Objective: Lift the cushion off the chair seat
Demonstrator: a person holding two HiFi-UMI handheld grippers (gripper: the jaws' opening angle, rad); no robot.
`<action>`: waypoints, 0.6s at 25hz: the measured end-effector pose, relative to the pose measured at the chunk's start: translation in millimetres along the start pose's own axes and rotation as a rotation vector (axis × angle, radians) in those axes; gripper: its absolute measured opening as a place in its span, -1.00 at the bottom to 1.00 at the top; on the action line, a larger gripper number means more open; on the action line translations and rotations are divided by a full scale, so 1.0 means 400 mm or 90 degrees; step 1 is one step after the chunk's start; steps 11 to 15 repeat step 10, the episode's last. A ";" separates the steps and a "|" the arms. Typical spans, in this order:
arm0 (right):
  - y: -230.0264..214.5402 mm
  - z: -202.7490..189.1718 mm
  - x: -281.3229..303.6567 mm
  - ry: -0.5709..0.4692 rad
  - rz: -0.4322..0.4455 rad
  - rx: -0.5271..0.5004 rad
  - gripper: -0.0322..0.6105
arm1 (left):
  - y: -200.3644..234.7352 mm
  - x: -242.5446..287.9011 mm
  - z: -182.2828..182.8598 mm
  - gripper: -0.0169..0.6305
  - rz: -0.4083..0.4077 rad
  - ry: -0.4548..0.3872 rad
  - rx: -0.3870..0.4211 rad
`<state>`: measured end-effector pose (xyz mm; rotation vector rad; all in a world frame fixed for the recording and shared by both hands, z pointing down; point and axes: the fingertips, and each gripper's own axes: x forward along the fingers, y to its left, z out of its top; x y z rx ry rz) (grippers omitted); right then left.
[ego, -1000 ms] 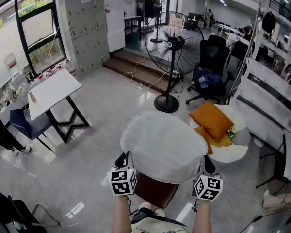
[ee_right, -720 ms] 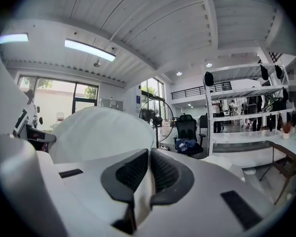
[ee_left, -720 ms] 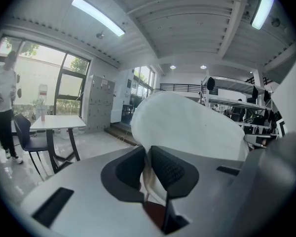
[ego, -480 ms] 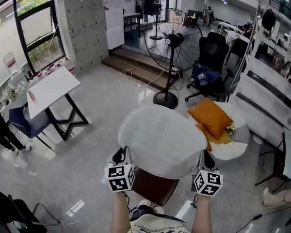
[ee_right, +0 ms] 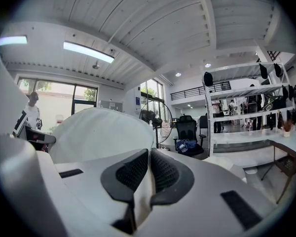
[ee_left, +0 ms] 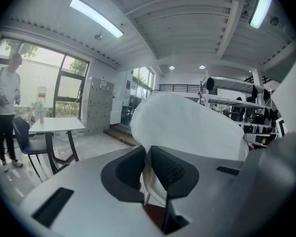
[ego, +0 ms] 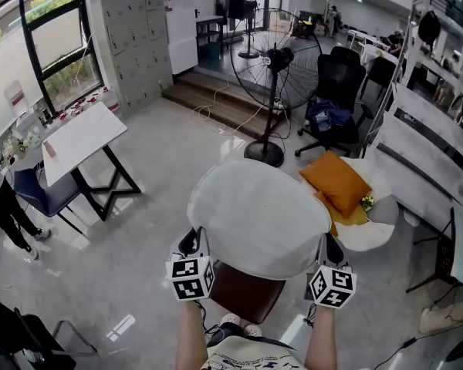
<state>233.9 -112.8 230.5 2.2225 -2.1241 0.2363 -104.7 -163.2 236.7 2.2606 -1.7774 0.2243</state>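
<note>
Head view first: white cushion (ego: 258, 218) is up over the brown chair seat (ego: 247, 293), covering most of it, held by its near edge at both corners. Left gripper (ego: 191, 242) has one corner, right gripper (ego: 332, 247) the other. Can't tell from here if the far edge clears the seat.

Stuff around: 1 big pedestal fan (ego: 276, 75) straight ahead, its base on the floor just past the cushion. 1 black office chair (ego: 337, 91) w/ blue stuff on it, right of the fan. Just beside the cushion on the right is a round white chair (ego: 374, 233) w/ 2 orange cushions (ego: 336, 185) on it. On the left, well apart, there's 1 white table (ego: 81, 141), 1 blue chair (ego: 40, 196), grey lockers (ego: 136, 45) and wooden steps (ego: 216, 102).

Left gripper view: jaws nearly together, pinching the cushion's thin edge, fabric squeezed btwn the black pads. The cushion fills the middle and blocks most of the room. To the left are the table and 1 person (ee_left: 7, 102) standing by it.

Right gripper view: same deal, jaws clamped tight on the cushion edge, and the cushion bulges up on the left. The fan, the office chair and white shelving racks (ee_right: 237, 107) show to the right, w/ nothing btwn them and the gripper.
</note>
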 end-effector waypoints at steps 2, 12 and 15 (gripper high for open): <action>-0.008 -0.002 0.005 0.001 0.000 0.004 -0.79 | -0.006 0.006 -0.003 -0.76 0.000 0.001 0.000; 0.014 0.003 0.012 -0.003 0.002 0.001 -0.79 | 0.017 0.006 0.000 -0.77 0.001 0.001 -0.001; 0.014 0.003 0.012 -0.003 0.002 0.001 -0.79 | 0.017 0.006 0.000 -0.77 0.001 0.001 -0.001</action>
